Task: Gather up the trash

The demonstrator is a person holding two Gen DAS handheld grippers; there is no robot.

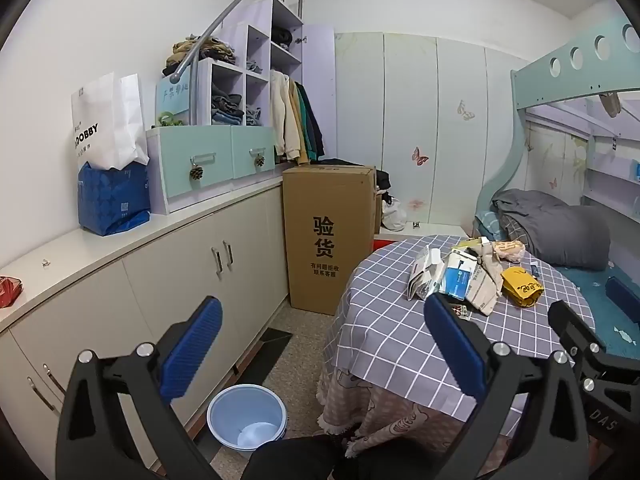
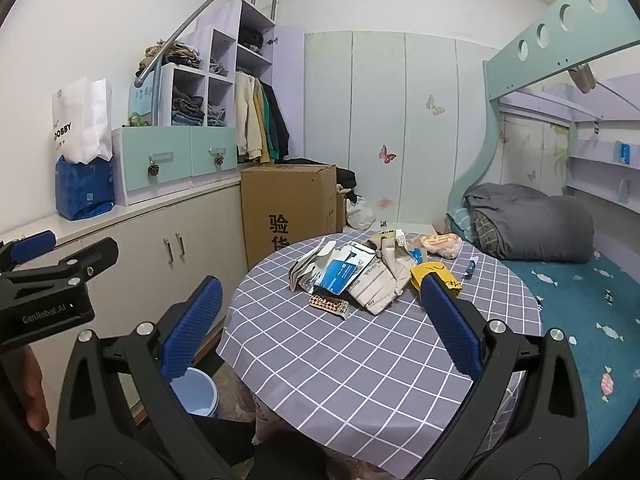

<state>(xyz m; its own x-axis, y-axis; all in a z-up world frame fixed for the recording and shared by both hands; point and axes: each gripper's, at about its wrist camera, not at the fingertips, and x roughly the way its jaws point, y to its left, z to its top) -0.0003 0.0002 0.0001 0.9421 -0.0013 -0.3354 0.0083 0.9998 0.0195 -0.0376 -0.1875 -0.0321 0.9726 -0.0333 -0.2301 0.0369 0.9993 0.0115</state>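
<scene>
A pile of trash lies on the round table with the grey checked cloth (image 2: 360, 360): a blue-and-white carton (image 2: 340, 274), crumpled beige paper (image 2: 380, 280), a yellow packet (image 2: 436, 276), a small patterned box (image 2: 329, 305) and a pink wrapper (image 2: 440, 245). The pile also shows in the left wrist view (image 1: 460, 276). A light blue bin (image 1: 248, 416) stands on the floor left of the table. My left gripper (image 1: 320, 344) is open and empty, over the floor between cabinet and table. My right gripper (image 2: 320, 328) is open and empty, above the table's near half, short of the pile.
A low white cabinet (image 1: 180, 272) runs along the left wall with bags and drawer units on it. A tall cardboard box (image 1: 328, 236) stands behind the table. A bunk bed with a grey duvet (image 2: 532, 228) is on the right.
</scene>
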